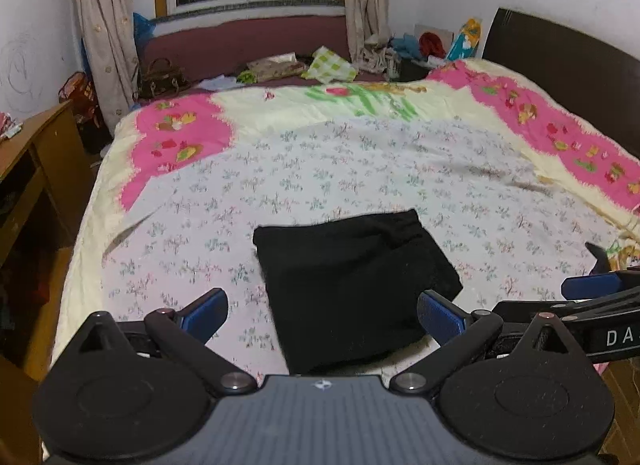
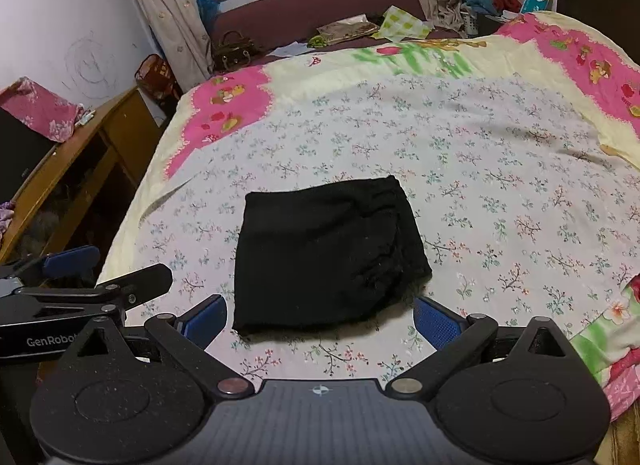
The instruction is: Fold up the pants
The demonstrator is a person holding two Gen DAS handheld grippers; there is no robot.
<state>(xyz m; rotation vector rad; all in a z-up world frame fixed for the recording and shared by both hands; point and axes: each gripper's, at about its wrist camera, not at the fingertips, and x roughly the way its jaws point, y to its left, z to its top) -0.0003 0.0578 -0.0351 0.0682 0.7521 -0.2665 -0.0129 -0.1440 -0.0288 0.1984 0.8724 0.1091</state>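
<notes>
The black pants (image 1: pixel 352 285) (image 2: pixel 328 251) lie folded into a compact rectangle on the floral bedsheet (image 1: pixel 360 169) (image 2: pixel 480 193), near the bed's front edge. My left gripper (image 1: pixel 322 315) hovers just in front of the bundle, open, its blue pads spread wide with nothing between them. My right gripper (image 2: pixel 320 321) is also open and empty, just short of the bundle's near edge. The right gripper (image 1: pixel 592 285) shows at the right side of the left wrist view. At the left edge of the right wrist view, the left gripper (image 2: pixel 72 265) appears.
A wooden desk (image 1: pixel 36 161) (image 2: pixel 80 153) stands left of the bed. A dark headboard (image 1: pixel 568 69) is at the right. Bags and clutter (image 1: pixel 304 65) (image 2: pixel 360 29) lie on the window ledge beyond the bed. A pink and yellow blanket (image 1: pixel 540 113) borders the sheet.
</notes>
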